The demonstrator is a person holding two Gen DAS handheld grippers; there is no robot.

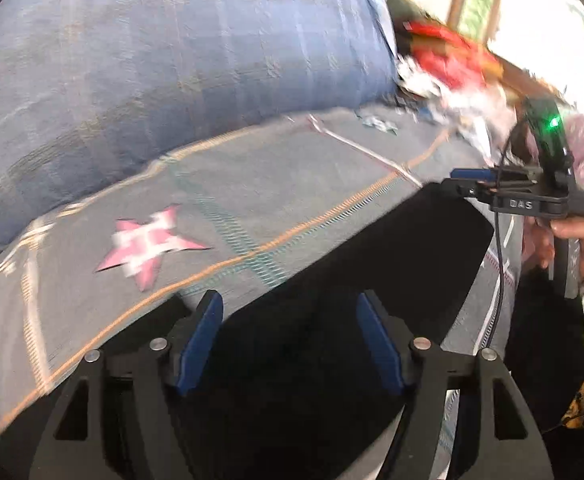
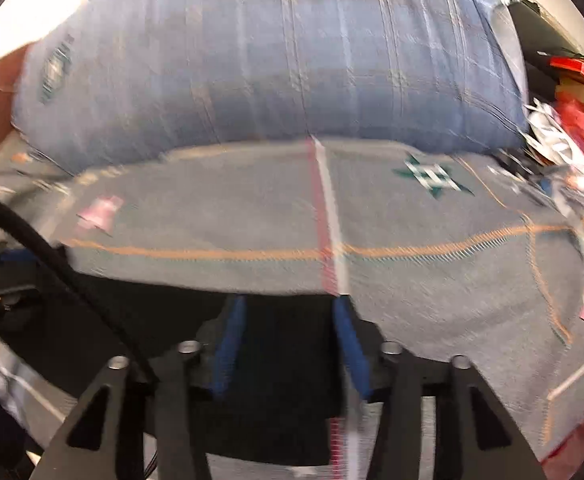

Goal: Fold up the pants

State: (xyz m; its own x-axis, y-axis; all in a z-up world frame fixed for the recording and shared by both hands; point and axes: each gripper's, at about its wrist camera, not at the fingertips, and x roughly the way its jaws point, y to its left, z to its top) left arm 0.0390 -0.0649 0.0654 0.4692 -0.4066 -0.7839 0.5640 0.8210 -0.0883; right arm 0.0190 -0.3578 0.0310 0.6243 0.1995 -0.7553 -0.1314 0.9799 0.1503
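Observation:
Black pants [image 1: 392,264] lie on a grey blanket [image 1: 252,184] with star patches. In the left wrist view my left gripper [image 1: 290,312] is open, its blue pads either side of the black cloth below it. The right gripper [image 1: 476,182] shows at the right in a hand, its fingers at the far edge of the pants; whether it grips them is unclear. In the right wrist view my right gripper [image 2: 288,316] has its jaws apart over the black pants [image 2: 252,360] at the cloth's far edge. Both views are motion-blurred.
A large blue plaid pillow [image 1: 172,60] lies behind the blanket; it also shows in the right wrist view [image 2: 272,60]. A heap of red and white clutter [image 1: 448,64] sits at the back right. A black cable [image 2: 52,256] crosses the left side.

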